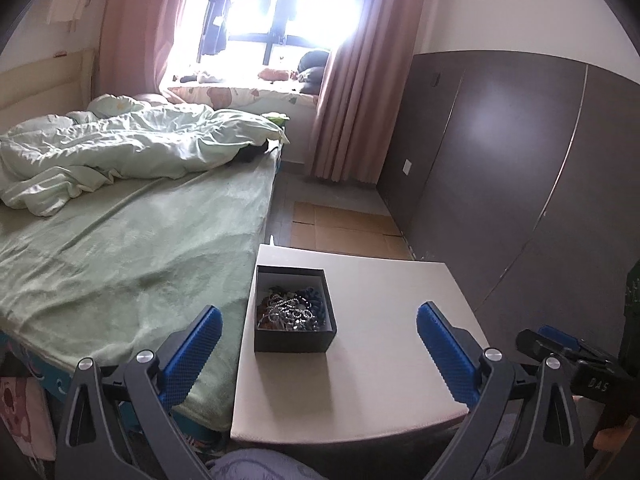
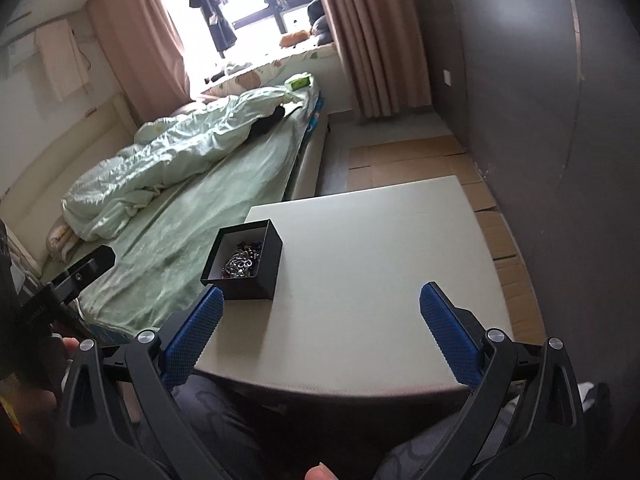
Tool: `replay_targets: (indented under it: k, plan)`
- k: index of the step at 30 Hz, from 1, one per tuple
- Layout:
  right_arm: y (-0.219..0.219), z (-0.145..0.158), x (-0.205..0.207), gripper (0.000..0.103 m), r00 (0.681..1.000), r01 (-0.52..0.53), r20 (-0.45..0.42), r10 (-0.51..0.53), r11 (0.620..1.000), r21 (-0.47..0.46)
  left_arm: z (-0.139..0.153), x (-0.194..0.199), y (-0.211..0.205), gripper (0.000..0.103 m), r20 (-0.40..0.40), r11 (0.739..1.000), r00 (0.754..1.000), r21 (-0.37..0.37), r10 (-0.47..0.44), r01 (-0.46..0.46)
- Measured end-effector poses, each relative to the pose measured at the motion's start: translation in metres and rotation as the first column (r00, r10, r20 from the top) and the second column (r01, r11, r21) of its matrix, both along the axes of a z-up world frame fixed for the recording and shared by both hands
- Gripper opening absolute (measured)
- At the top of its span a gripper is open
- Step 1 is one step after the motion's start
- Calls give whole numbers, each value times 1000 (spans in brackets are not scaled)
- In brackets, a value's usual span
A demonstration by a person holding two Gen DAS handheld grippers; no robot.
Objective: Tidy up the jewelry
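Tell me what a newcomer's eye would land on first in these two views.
First, the open black box of tangled jewelry, sitting on the pale table near its bed-side edge. Then the left hand-held gripper and right hand-held gripper, both open and empty, short of the box. Behind, a rumpled green duvet lies on the bed under a glaring window.

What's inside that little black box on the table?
The black box holds tangled jewelry: silvery chains, dark and blue beads. Pieces underneath the pile are covered.
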State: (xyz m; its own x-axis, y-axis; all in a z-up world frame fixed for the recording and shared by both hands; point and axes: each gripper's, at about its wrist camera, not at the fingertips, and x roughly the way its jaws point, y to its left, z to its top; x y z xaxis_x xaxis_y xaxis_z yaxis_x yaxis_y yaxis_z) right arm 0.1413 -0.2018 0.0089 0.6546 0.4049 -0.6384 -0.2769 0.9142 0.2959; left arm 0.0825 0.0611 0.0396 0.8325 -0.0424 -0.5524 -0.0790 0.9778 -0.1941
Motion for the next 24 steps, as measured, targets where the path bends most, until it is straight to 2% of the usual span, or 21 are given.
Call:
replay_targets:
  k: [2,12,16,24]
  plan:
    - [-7,0,-10,98,1000,9,9,-9,1000,15,3,-10,-4,95,8,1000,1000,8,3,-3]
    - [-21,5,-57,98,999,10,53,-8,998,-54,15,-56,-30,95,25,999,1000,50,-3,2]
    - [-24,9,-74,98,998,8,68,-4,999,-54,19,-76,-42,95,36,997,999,75,-20,17]
    - [-32,20,-115,98,994,32,107,-26,998,-62,21,-121,-52,95,44,998,999,65,-25,22]
